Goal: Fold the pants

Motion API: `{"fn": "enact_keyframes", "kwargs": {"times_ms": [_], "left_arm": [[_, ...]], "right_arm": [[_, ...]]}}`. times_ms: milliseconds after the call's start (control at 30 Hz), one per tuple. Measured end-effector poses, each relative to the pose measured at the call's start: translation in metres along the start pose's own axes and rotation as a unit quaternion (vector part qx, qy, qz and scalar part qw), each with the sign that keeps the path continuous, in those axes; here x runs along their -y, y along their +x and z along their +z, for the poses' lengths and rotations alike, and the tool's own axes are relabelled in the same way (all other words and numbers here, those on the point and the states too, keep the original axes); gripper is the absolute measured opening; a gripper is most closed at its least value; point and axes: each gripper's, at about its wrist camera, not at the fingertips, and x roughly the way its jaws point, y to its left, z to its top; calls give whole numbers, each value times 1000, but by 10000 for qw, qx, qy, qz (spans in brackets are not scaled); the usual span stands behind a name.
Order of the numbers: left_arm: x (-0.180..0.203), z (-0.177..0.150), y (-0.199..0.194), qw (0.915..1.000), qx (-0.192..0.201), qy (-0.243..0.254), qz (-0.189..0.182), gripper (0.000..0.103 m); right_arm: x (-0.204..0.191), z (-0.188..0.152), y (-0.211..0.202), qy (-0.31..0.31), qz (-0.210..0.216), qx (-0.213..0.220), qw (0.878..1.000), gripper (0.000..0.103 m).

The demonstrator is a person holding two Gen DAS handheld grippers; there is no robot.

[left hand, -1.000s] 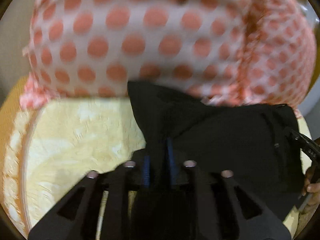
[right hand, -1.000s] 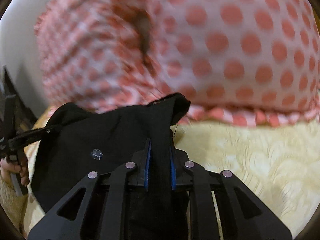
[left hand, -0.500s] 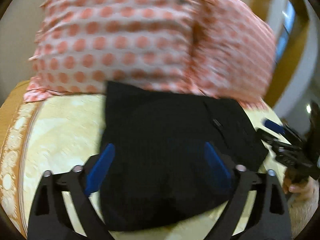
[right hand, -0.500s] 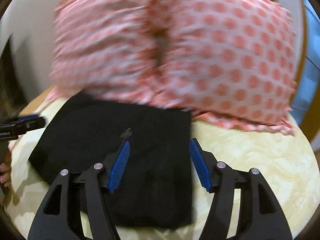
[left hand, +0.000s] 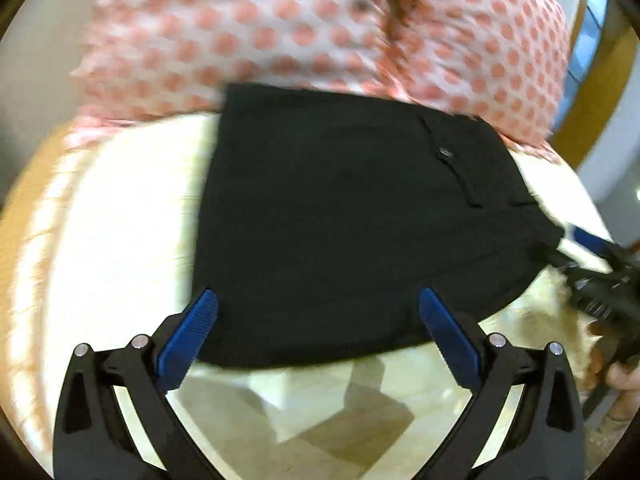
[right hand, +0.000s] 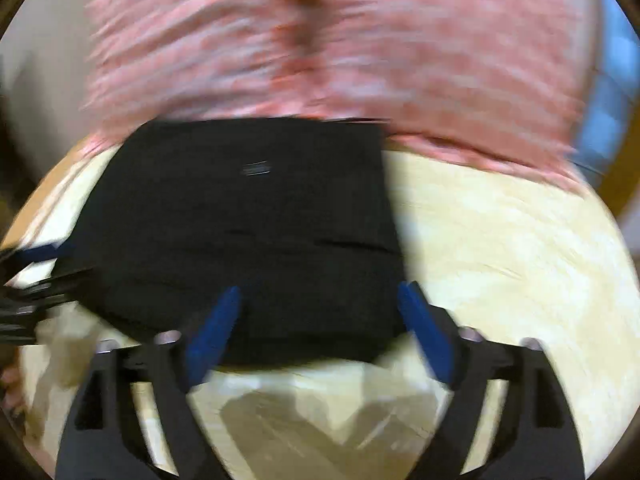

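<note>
The black pants (left hand: 340,216) lie folded into a flat, roughly square stack on the cream tablecloth (left hand: 120,240); they also show in the right wrist view (right hand: 248,232). My left gripper (left hand: 318,300) is open and empty, its blue pads just above the near edge of the pants. My right gripper (right hand: 320,296) is open and empty, also over the near edge. The right gripper shows at the right edge of the left wrist view (left hand: 600,276); the left gripper shows at the left edge of the right wrist view (right hand: 28,276). Both views are motion-blurred.
A person in a pink polka-dot shirt (left hand: 320,28) stands right behind the pants, against the far table edge; the shirt shows too in the right wrist view (right hand: 340,40). The cream tablecloth (right hand: 500,240) stretches right of the pants. A wooden frame (left hand: 592,92) stands at the far right.
Both grippers were shut on the pants one second ago. They opened, let the cloth go, and have pulled back toward me; the pants now lie flat and folded.
</note>
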Motion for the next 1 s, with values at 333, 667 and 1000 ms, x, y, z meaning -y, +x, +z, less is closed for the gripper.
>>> {"fn": "enact_keyframes", "kwargs": {"times_ms": [333,667,1000], "left_arm": [[-8,-94,-58,9992,182,-186,317,101],[16,-133,-63,9971,467,207,568,101],[11,-146,-58,9975,532,28,462,101]], "right_arm": [[-9,-84,-53,98,982,341,9945,102],[-53,-112,-60,-578,1070,343,9920,102],[-58,-129,-56,-546,805,283,9949,102]]}}
